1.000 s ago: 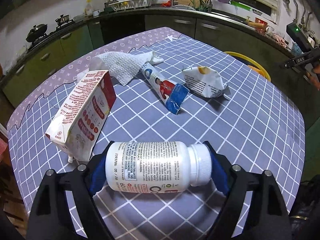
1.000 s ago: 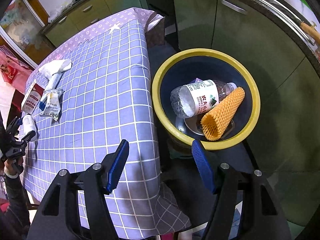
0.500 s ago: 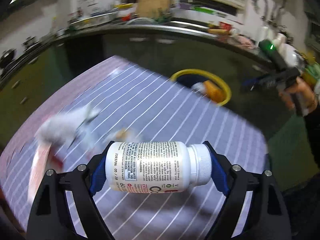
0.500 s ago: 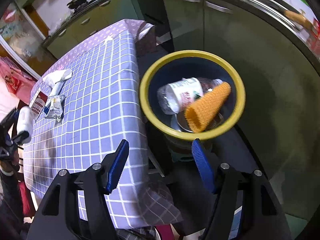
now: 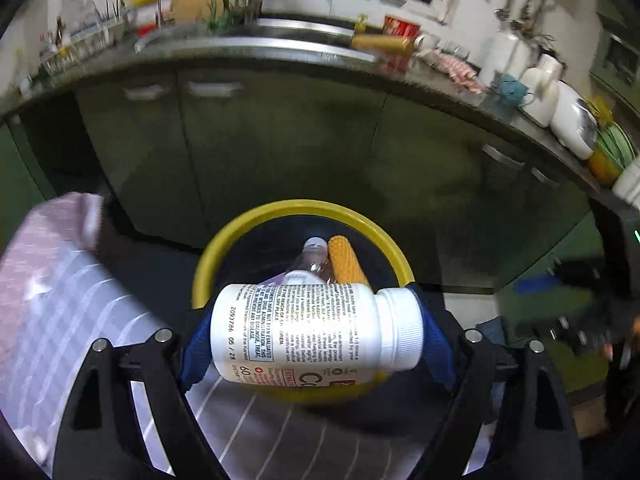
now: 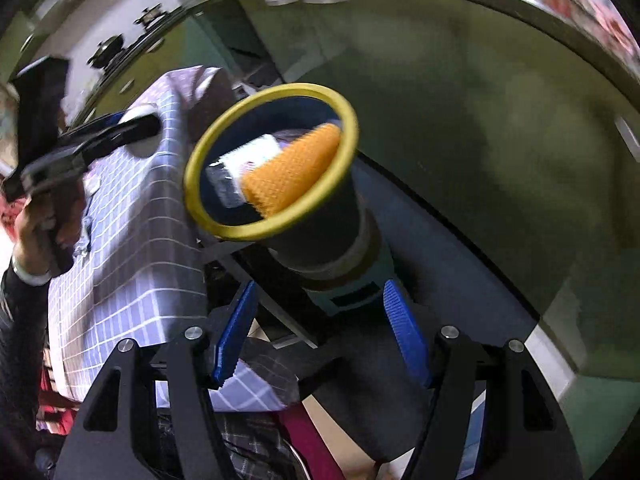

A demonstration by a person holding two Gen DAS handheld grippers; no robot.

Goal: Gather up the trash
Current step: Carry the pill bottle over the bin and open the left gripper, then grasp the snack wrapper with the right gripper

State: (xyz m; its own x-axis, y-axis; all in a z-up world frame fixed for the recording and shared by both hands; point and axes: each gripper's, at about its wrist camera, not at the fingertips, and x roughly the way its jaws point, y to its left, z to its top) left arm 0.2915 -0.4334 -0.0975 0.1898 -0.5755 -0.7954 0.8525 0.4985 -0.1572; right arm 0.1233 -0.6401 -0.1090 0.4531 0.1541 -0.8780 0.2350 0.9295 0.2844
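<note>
The left gripper (image 5: pixel 316 336) pinches a white supplement bottle (image 5: pixel 304 332) lengthwise, one blue pad on its base and the other on its ribbed white cap, so the bottle lies crosswise between the fingers with its printed label facing up. The bottle hangs over the near rim of a yellow-rimmed trash bin (image 5: pixel 224 240), just past the edge of the desk (image 5: pixel 80 300) with its grey-blue checked cloth. Inside the dark bin lie a clear plastic water bottle (image 5: pixel 314 258) and, touching it on the right, an orange foam fruit net (image 5: pixel 346 258).

The right gripper (image 6: pixel 316 336) stands spread with nothing between its blue pads, held low beside the bin and apart from it. From this side the trash bin (image 6: pixel 340 112) shows tilted in the fisheye, its dark body standing on what looks like a stool, though blur makes that hard to confirm. The orange foam fruit net (image 6: pixel 296 168) leans against the rim inside, with the water bottle (image 6: pixel 252 156) beside it. The desk (image 6: pixel 132 240) sits to the left of the bin, its cloth hanging down the side. Over the desk's far corner the left gripper (image 6: pixel 136 120) appears with the white supplement bottle (image 6: pixel 138 112) in it, held by a person's hand (image 6: pixel 44 220) in a dark sleeve.

Dark green cabinet doors (image 5: pixel 280 140) run behind the bin under a cluttered kitchen counter.
</note>
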